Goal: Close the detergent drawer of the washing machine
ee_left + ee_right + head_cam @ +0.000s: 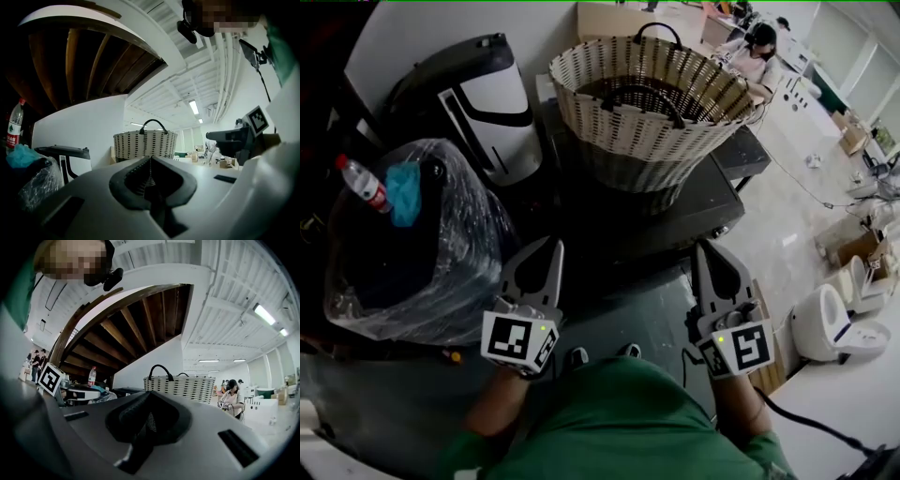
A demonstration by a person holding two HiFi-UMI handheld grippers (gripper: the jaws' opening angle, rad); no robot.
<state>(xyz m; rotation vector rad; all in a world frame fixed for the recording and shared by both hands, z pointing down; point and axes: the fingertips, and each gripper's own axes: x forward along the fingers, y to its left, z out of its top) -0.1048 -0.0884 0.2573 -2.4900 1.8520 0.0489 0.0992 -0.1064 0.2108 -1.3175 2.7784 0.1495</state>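
Left tongs [151, 174] are squeezed fully shut with nothing in them, the two dark pads pressed together down the middle, and the right tongs [149, 420] are the same: closed up tight and empty. From the head view both are held out low in front of the person's green shirt [619, 422], well apart from each other and pointing forward, not touching anything. Straight ahead of them is a dark flat-topped unit [675, 220] with a big wicker basket [647, 112] sitting on it, its black handles sticking up. Honestly I can't pick out the detergent drawer in any of the views. That dark unit may be the washing machine, but it's too dim to tell. Off to the left there's a black bin bag [422, 262] wrapped in clear plastic, with a water bottle [362, 183] with a red cap and a blue cloth [403, 192] resting on top, and behind it a white and black appliance [483, 103] leaning by the wall. Over on the right, some white toilets [825, 323] sit on the floor, and a person [755, 56] is seated at a desk way in the back.
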